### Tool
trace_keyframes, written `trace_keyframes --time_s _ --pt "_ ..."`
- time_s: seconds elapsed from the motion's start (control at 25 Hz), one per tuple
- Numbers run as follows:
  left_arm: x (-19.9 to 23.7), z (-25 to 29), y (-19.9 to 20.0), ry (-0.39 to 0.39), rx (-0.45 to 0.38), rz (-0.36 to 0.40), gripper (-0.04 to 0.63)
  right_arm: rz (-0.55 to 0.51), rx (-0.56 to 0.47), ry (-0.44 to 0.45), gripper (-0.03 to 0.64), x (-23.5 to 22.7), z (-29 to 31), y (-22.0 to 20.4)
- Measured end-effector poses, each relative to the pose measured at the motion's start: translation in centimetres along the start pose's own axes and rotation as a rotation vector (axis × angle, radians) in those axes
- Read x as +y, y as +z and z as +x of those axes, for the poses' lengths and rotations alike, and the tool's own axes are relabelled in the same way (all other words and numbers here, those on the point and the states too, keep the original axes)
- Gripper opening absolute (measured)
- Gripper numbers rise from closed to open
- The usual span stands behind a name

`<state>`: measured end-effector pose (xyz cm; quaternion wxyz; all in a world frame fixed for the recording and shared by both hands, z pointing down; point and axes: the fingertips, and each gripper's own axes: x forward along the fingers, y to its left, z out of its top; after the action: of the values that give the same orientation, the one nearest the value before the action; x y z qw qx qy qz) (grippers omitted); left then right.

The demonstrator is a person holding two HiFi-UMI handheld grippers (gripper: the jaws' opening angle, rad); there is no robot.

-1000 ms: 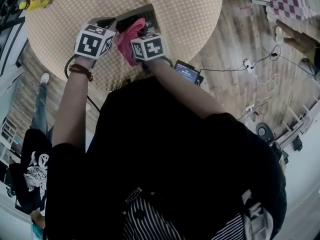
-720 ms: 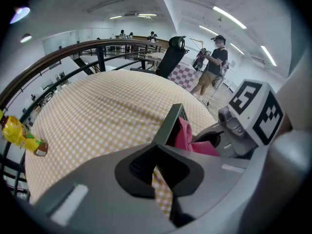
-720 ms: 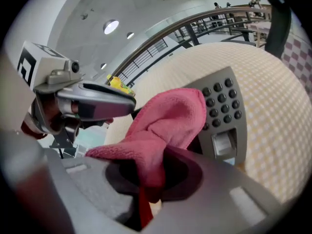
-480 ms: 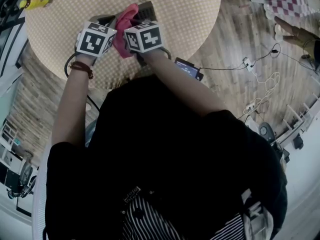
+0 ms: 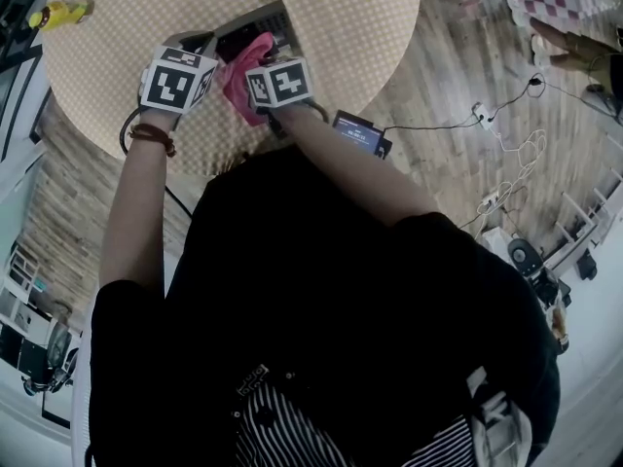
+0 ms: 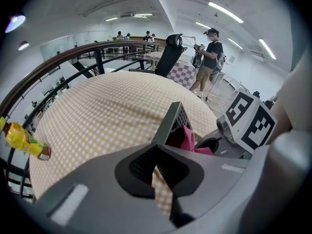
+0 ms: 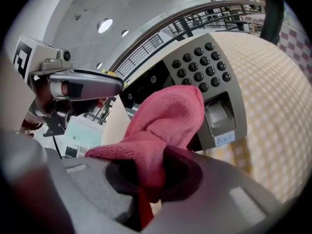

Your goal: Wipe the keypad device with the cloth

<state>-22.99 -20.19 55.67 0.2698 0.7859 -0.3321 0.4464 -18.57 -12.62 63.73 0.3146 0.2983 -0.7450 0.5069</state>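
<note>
my right gripper (image 7: 146, 179) is clamped on the pink cloth (image 7: 165, 116), with a fold of it pinched deep between the jaws and the rest bunched up ahead. the free end of the cloth lies against the keypad device (image 7: 214, 82), covering the part just left of its grey lower panel, below the rows of round black keys.

my left gripper (image 6: 161, 174) sits just beside the right one, its jaws drawn close on the near edge of the device, which stands tilted up off the bench (image 6: 107, 101). a sliver of checked bench shows lower in the gap.

the bench is round, under a yellow checked cover. a yellow bottle (image 6: 22, 139) lies on its side near the left rim, well apart from the device. beyond the far rim stand a black chair (image 6: 170, 55) and a person (image 6: 209, 57).
</note>
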Motion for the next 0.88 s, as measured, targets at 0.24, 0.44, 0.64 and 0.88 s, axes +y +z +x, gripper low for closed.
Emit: trace_keyframes --time_s 0.24,0.44,0.64,0.88 --pt "-0.3 0.1 -0.1 -0.002 0.000 0.008 0.001 0.004 -0.094 0.040 0.064 2.2 -1.3 3.6" --pt "0.1 0.2 0.0 -0.002 0.006 0.013 0.002 -0.052 -0.164 0.080 0.064 4.3 -1.9 6.9" --pt "0.0 0.2 0.0 -0.005 0.011 0.023 0.002 -0.050 -0.125 0.064 0.064 2.8 -0.9 4.2" --pt "-0.2 0.1 -0.1 -0.004 0.005 0.014 0.001 -0.005 -0.038 0.014 0.064 0.5 -0.1 0.5"
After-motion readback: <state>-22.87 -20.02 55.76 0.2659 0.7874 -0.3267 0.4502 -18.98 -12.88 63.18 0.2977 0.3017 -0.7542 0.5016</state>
